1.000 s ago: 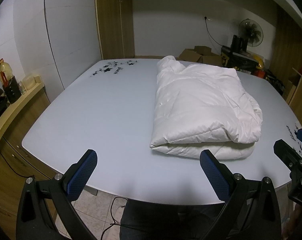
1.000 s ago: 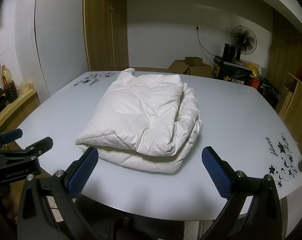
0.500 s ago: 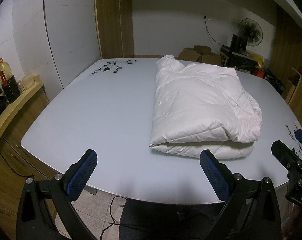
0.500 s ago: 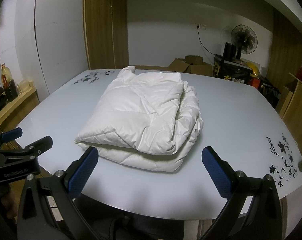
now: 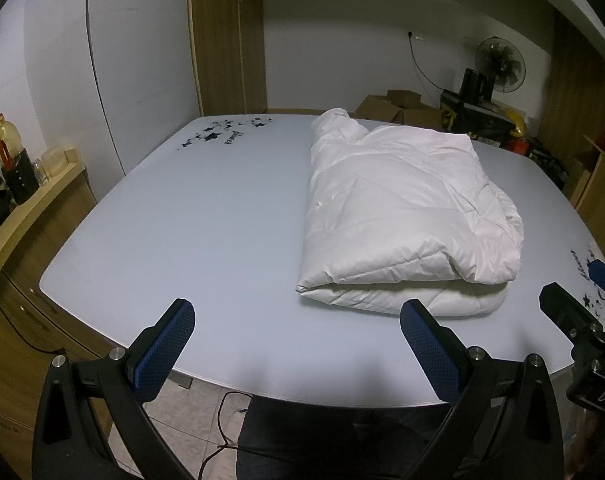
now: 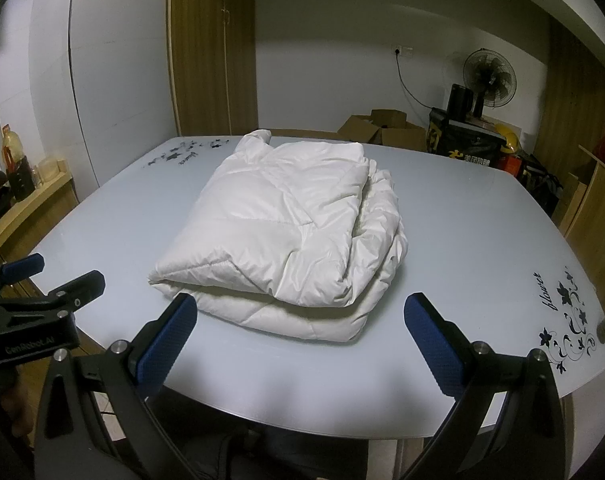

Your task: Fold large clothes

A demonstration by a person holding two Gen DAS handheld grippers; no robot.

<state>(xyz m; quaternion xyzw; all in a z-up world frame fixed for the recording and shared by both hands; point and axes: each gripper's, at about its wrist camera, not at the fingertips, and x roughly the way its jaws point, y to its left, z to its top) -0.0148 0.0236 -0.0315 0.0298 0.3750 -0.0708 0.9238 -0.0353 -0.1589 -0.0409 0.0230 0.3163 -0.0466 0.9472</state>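
- The left hand-held gripper [image 5: 296, 326] hangs over the desk's near edge, blue pads spread wide, pinching nothing.
- The right hand-held gripper [image 6: 300, 322] is likewise spread and empty, just short of the folded white quilted coat [image 6: 290, 232].
- The coat lies folded on the pale desk [image 5: 182, 240], toward its right half in the left wrist view.

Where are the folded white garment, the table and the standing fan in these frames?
folded white garment [image 6: 286, 232], right wrist view, on its top quilted panel.
table [image 5: 190, 236], left wrist view, on the bare surface left of the garment.
standing fan [image 6: 489, 72], right wrist view, on its round grille.
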